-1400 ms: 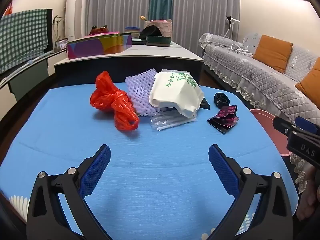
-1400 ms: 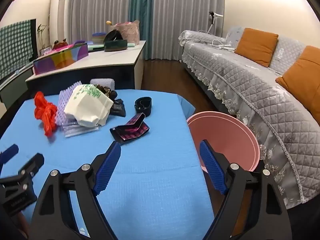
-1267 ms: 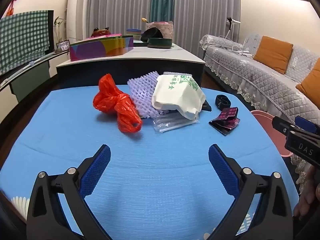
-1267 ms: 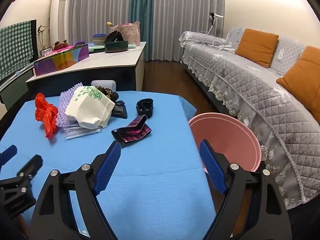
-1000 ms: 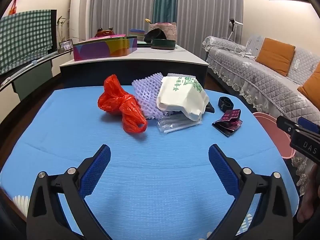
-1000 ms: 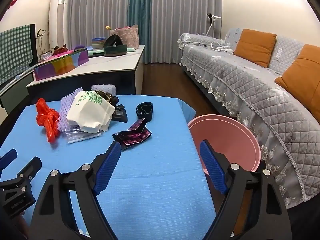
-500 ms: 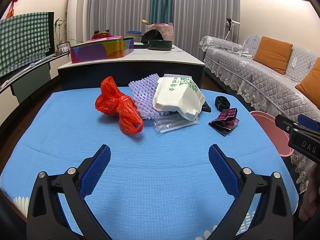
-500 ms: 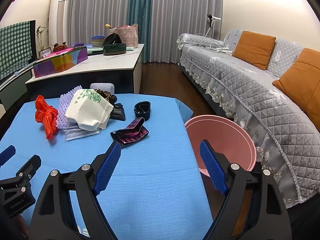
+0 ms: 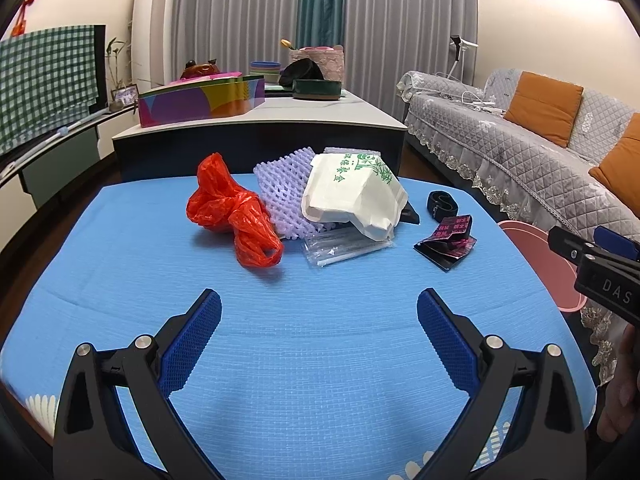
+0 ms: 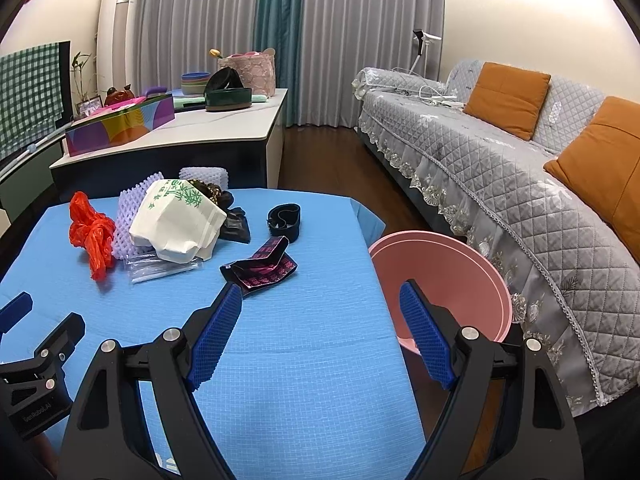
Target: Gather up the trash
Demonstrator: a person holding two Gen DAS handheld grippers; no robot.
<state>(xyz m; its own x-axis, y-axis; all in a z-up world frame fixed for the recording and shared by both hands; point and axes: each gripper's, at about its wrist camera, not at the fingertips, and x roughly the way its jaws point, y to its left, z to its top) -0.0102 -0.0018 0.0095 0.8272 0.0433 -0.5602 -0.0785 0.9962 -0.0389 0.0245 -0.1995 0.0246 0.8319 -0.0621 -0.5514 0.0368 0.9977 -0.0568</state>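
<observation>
Trash lies at the far side of the blue table [image 9: 320,360]: a red plastic bag [image 9: 234,216], purple foam netting [image 9: 286,196], a white paper bag with green print [image 9: 352,196], a clear wrapper [image 9: 344,246], a dark pink-printed wrapper [image 9: 450,240] and a black band [image 9: 442,204]. The same items show in the right wrist view: red bag [image 10: 92,232], white bag [image 10: 176,220], dark wrapper [image 10: 264,270], black band [image 10: 285,218]. A pink basin [image 10: 444,280] stands beside the table's right edge. My left gripper [image 9: 319,336] is open and empty above the near table. My right gripper [image 10: 322,324] is open and empty near the right edge.
A sideboard [image 9: 280,128] with a colourful box [image 9: 200,100] and bowls stands behind the table. A grey quilted sofa [image 10: 520,160] with orange cushions runs along the right. Dark wooden floor [image 10: 332,152] lies between them.
Both grippers drifted slightly over the near table, so the view shifted a little. The trash has not moved and both grippers stay open.
</observation>
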